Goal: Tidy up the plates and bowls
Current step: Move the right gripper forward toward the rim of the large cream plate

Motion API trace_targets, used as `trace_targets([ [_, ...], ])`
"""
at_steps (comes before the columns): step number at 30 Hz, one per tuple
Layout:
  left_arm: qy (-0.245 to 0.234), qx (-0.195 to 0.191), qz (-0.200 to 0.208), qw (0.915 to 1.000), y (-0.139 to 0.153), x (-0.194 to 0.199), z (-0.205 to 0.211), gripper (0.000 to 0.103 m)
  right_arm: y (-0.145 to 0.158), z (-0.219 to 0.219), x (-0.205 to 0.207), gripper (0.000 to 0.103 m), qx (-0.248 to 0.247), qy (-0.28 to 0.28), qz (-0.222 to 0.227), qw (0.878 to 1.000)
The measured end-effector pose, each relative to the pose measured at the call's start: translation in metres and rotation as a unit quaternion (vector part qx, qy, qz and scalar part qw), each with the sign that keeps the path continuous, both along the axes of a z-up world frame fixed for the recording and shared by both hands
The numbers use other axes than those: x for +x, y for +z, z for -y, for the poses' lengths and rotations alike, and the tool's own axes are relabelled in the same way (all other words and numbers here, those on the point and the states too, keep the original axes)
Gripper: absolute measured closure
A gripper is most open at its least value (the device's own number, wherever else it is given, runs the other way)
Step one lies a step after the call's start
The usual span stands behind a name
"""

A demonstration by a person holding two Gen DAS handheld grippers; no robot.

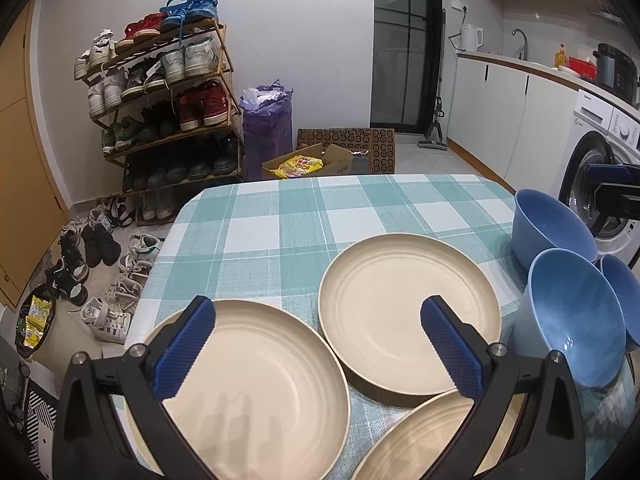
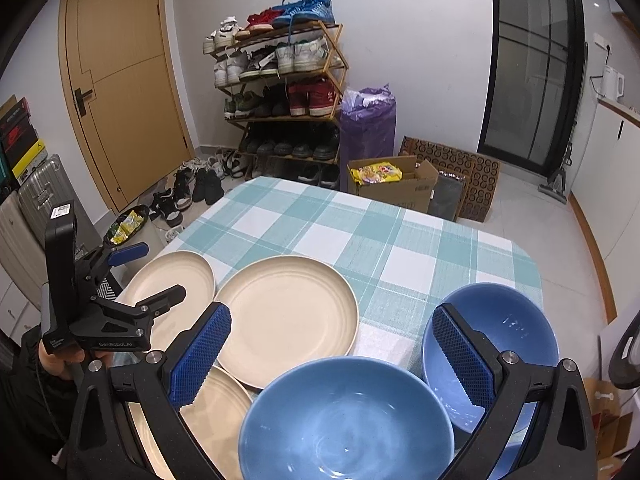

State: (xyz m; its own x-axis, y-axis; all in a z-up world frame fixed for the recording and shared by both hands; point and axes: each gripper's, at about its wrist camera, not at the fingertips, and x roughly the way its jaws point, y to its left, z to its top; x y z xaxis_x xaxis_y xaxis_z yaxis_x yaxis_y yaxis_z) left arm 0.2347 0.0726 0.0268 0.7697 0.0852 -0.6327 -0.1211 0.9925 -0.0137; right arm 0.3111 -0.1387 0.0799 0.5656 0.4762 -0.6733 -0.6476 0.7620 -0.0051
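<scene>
Three cream plates lie on the checked tablecloth, with three blue bowls to their right. The left gripper hovers over the plates, fingers spread, holding nothing. The right gripper hangs above the nearest bowl, fingers likewise spread and empty. Only the right wrist view shows the door; only the left shows the washing machine.

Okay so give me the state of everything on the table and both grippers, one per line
Left hand-held gripper: open, holding nothing.
Right hand-held gripper: open, holding nothing.
Three round cream plastic plates: upright, empty, unstacked, though the nearest plate's rim looks overlapped.
Blue plastic bowls: upright, empty, not nested.
Teal checked tablecloth: spread flat.
</scene>
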Motion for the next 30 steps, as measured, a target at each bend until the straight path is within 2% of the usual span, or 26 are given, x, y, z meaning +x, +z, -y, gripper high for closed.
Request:
trace_targets([
  [30, -0.012, -0.01, -0.053, 0.9984, -0.034, 0.035, -0.003, 0.0, -0.048, -0.029, 0.06, 0.0, -0.062, -0.007, -0.07, 0.996],
])
